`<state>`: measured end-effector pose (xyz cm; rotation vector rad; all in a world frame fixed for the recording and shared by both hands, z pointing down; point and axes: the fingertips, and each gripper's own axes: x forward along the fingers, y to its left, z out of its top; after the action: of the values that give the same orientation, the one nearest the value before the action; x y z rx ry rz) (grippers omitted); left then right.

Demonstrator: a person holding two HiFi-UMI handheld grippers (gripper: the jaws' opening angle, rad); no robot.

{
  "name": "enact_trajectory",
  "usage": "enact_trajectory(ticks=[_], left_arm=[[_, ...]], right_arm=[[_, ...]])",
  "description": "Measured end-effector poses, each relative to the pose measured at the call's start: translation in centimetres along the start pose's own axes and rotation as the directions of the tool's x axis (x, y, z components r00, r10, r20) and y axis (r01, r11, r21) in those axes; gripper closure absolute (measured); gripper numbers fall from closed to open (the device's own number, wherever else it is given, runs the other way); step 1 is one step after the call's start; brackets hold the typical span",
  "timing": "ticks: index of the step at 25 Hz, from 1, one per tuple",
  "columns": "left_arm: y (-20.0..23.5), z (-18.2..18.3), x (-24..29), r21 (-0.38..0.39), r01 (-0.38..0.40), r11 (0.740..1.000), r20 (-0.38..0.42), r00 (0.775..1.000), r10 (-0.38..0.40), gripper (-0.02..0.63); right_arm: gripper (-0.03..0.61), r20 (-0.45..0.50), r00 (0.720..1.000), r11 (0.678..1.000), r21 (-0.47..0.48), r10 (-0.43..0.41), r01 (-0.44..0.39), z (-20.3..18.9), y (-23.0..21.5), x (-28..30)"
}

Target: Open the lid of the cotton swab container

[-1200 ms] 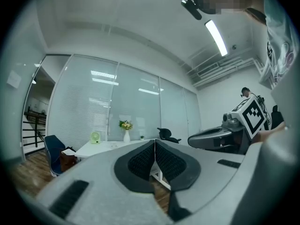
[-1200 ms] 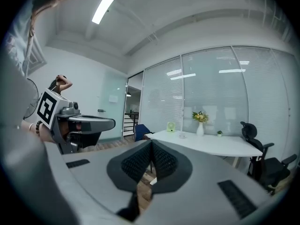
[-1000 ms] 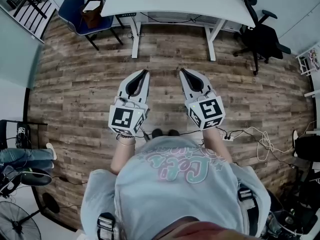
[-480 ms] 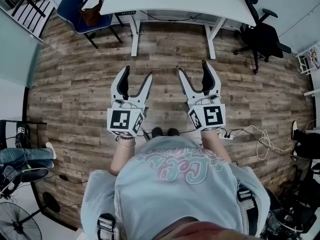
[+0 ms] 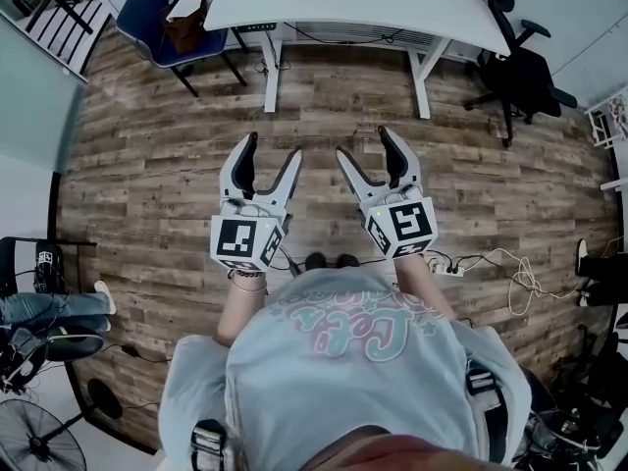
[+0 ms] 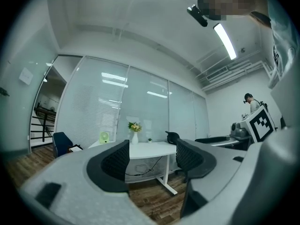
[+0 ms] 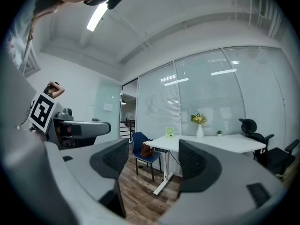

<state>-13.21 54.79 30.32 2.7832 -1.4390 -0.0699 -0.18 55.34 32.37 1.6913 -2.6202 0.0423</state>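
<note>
Showing the stage before any approach: the left gripper (image 5: 269, 147) and right gripper (image 5: 367, 143) are held level, side by side, above the wooden floor (image 5: 147, 165) and aimed toward the white table (image 5: 353, 3), well apart from it. Both pairs of jaws have just been opening and stand spread wide, with nothing between them. The cotton swab container appears in no view, so its place cannot be told. On the table only a vase of flowers (image 7: 199, 125), a small green fan (image 7: 169, 132) and a tiny plant (image 7: 219, 132) can be made out. Judged step: preparation, with the lid not yet reached. The next move calls for locating the container, then steadying its body with one gripper while the other takes the lid. The head view cuts off the far side of the tabletop.
</note>
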Motion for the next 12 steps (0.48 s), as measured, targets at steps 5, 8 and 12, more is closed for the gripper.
enact_trajectory(ticks=[5, 8, 12], left_arm=[[1.6, -0.2, -0.6, 0.004, 0.03, 1.0, 0.007, 1.0, -0.03, 0.328], [2.2, -1.1, -1.0, -0.007, 0.051, 0.999, -0.007, 0.999, -0.051, 0.328], [2.3, -2.1, -0.3, -0.03, 0.072, 0.997, -0.02, 0.997, -0.072, 0.328]], right_arm=[[0.261, -0.008, 1.0, 1.0, 0.017, 0.008, -0.008, -0.9, 2.1, 1.1], [0.261, -0.025, 1.0, 1.0, 0.024, 0.008, -0.007, -1.7, 3.5, 1.1], [0.262, -0.059, 0.998, 1.0, 0.019, 0.018, -0.017, -2.7, 3.7, 1.4]])
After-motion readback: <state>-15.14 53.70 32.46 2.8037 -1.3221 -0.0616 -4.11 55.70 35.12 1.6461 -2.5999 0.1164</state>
